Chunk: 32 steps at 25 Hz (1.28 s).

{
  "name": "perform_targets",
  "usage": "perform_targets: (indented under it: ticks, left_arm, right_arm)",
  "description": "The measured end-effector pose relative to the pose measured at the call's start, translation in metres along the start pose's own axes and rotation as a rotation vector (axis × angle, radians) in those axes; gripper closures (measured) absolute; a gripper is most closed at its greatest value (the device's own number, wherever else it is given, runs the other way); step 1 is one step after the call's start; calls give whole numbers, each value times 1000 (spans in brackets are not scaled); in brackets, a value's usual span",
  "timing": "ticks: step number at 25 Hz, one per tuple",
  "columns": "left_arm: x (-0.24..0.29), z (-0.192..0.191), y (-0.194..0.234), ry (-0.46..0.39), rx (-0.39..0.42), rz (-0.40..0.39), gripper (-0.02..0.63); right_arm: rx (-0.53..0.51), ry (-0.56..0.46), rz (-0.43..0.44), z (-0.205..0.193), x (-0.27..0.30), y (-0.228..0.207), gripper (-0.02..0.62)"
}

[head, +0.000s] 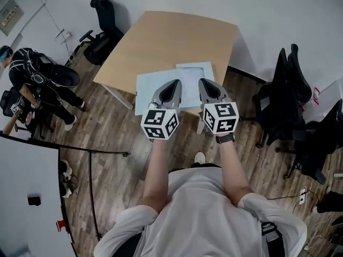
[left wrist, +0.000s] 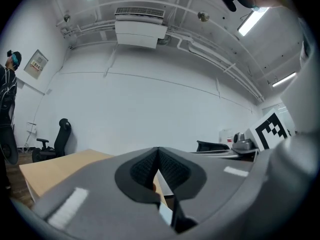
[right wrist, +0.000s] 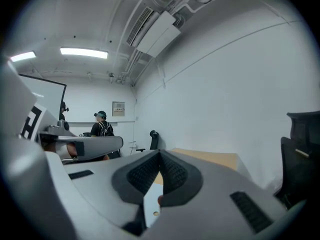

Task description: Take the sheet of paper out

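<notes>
Sheet of paper (head: 149,92): flat on the near end of the table (head: 177,36), pale against the wood. Meets a second pale sheet (head: 194,73) on its right; cannot tell which lies on top.

Left gripper (head: 174,83): jaws pressed together, tips meeting, nothing pinched between them. Held level at the table's near edge, covering part of the sheet of paper in the head view.

Right gripper (head: 204,82): jaws closed tip to tip as well, empty. Level, just beside the left gripper, covering the near part of the second pale sheet.

Marker cubes (head: 159,125): one at the back of each gripper, on the person's side, off the table's near edge.

Black office chair (head: 102,31): at the table's far left corner.

Dark chairs (head: 289,90): clustered to the right of the table.

Person in dark clothes (head: 37,74): standing well to the left of the table, on the wooden floor (head: 118,138).
</notes>
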<state>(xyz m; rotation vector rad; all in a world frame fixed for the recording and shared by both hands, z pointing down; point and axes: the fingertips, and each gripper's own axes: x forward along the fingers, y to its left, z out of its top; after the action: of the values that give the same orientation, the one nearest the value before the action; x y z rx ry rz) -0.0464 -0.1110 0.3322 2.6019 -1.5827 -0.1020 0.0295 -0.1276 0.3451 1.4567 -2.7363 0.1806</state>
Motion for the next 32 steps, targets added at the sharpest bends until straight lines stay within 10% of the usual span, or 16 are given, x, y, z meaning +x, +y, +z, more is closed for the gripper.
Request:
perform_targets:
  ticks: [14,32]
  left_arm:
    - [102,-61,85,165,-19,119,598]
    - [181,-236,163,549,-234,62,597]
  right_arm:
    - [-8,131,20,-50,110,-58,584]
    - [123,451,35,-180,212,-99,584]
